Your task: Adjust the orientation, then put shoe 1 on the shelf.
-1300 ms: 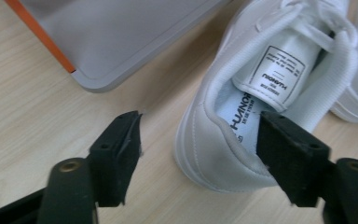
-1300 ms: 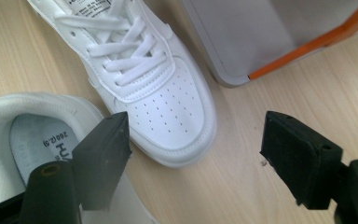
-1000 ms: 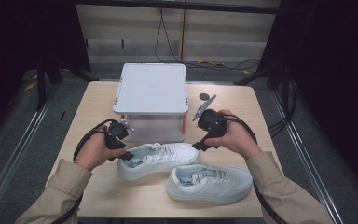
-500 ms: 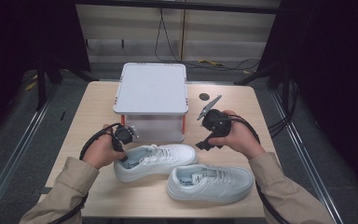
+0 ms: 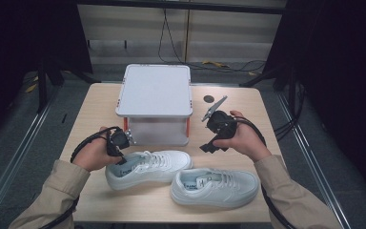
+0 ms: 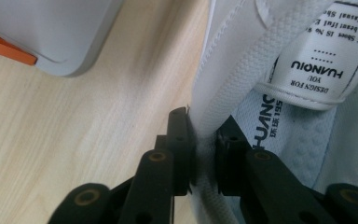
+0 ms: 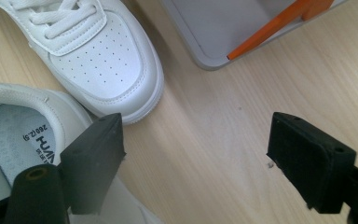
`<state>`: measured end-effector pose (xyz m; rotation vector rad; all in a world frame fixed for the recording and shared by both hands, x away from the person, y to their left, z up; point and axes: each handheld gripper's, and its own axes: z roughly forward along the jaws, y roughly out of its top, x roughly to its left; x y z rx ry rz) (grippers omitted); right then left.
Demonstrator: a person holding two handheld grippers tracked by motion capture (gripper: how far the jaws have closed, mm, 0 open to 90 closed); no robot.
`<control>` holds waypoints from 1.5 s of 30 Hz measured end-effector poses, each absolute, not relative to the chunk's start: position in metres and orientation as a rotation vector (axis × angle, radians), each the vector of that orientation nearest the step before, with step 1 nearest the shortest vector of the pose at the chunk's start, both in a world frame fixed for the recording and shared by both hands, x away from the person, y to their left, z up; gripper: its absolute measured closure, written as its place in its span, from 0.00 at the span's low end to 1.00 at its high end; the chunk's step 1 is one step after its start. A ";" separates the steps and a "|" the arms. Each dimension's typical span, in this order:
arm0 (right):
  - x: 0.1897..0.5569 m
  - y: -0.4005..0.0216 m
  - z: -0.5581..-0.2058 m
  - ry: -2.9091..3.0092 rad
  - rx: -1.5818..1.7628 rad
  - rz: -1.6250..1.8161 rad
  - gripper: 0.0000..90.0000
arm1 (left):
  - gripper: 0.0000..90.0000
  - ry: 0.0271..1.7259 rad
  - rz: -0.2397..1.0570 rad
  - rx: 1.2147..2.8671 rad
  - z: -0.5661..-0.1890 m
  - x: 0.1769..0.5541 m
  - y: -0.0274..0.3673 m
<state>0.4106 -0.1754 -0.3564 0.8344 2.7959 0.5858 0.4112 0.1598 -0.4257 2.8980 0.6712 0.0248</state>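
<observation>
Two white sneakers lie on the wooden table [image 5: 95, 100]. The far sneaker [image 5: 147, 167] has its toe to the right, in front of a grey lidded box [image 5: 155, 93]. My left gripper [image 5: 118, 149] is shut on that sneaker's heel collar [image 6: 223, 88], its jaws [image 6: 205, 140] pinching the padded rim beside the tongue label. The near sneaker [image 5: 214, 187] lies in front, to the right. Above the gap between the box and the near sneaker, my right gripper [image 5: 212, 143] stands wide open [image 7: 200, 154] over bare wood. The far sneaker's toe [image 7: 107, 65] and the near sneaker's heel [image 7: 18, 135] lie at its left.
The grey box has orange latches [image 7: 279, 23] and takes up the table's middle back. A small dark round object [image 5: 208, 98] lies on the table right of the box. Bare wood shows at the table's left and right sides. Cables trail from both grippers.
My left hand and the far sneaker have shifted slightly left and toward me. My right gripper has dropped a little nearer to the table.
</observation>
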 end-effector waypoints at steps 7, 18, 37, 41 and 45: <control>0.412 -0.178 -0.355 2.801 0.830 0.588 0.19 | 0.90 0.897 -0.076 2.845 -0.425 0.390 0.175; 0.411 -0.179 -0.357 2.807 0.837 0.584 0.19 | 0.90 0.977 -0.071 2.847 -0.429 0.391 0.168; 0.417 -0.178 -0.333 2.760 0.829 0.628 0.20 | 0.92 1.418 -0.109 2.580 -0.386 0.391 0.189; 0.419 -0.170 -0.329 2.759 0.809 0.633 0.20 | 0.92 1.427 -0.100 2.564 -0.380 0.392 0.191; 0.421 -0.164 -0.327 2.757 0.788 0.653 0.20 | 0.92 1.385 -0.088 2.594 -0.386 0.386 0.188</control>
